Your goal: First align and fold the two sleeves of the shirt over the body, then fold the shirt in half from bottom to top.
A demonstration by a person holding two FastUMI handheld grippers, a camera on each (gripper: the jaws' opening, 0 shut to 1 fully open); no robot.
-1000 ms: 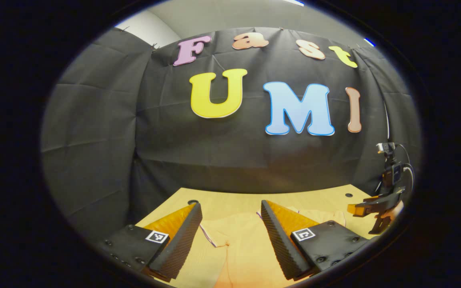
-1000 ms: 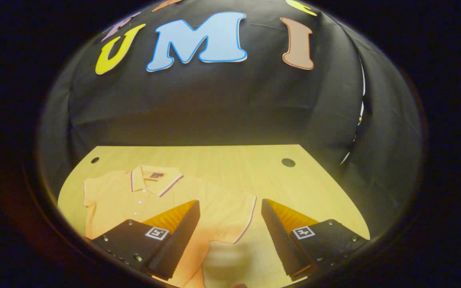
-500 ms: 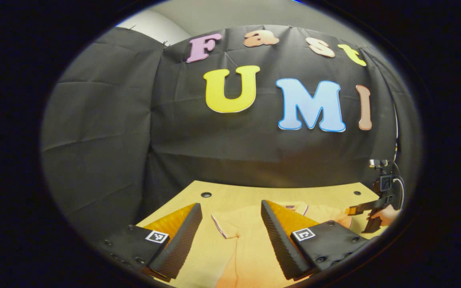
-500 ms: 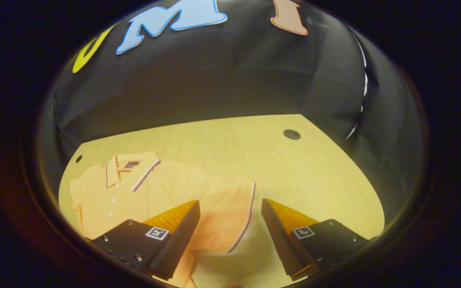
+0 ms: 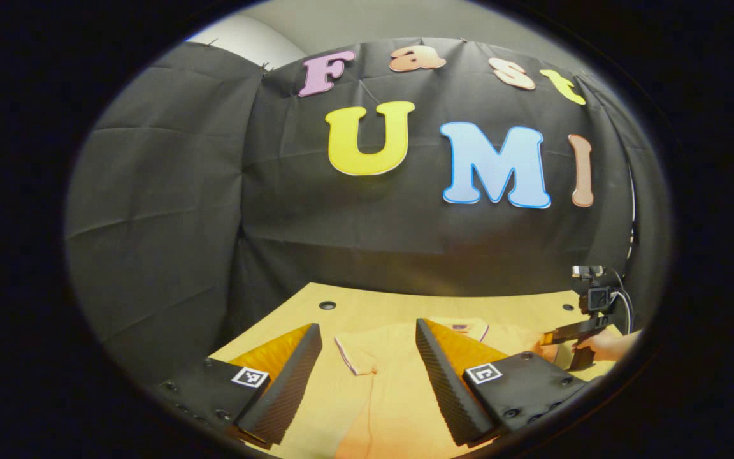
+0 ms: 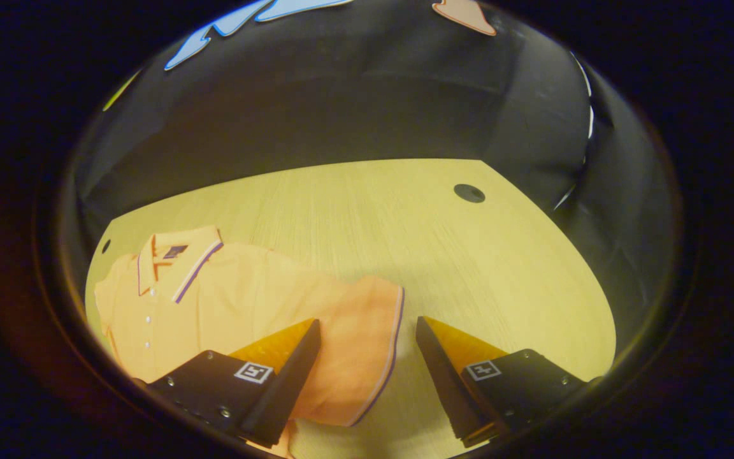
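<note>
An orange polo shirt (image 6: 233, 306) lies flat on the wooden table (image 6: 443, 255), collar toward the far wall. In the right gripper view its striped-cuff sleeve (image 6: 367, 350) lies between the fingers of my right gripper (image 6: 367, 370), which is open just above it. In the left gripper view the other sleeve (image 5: 357, 357) of the shirt (image 5: 392, 395) lies between the fingers of my left gripper (image 5: 367, 376), also open and above the cloth. The right gripper (image 5: 564, 335) shows there at the far right, held by a hand (image 5: 606, 344).
The table has round cable holes (image 6: 469, 192) (image 5: 327, 305) near its back corners. Black cloth walls close the booth behind and beside the table. Bare wood (image 6: 501, 274) lies to the right of the shirt.
The right gripper has dropped and tilted down toward the sleeve cuff, which now lies between its fingers. The left gripper has shifted a little, with the shirt's other sleeve between its fingers.
</note>
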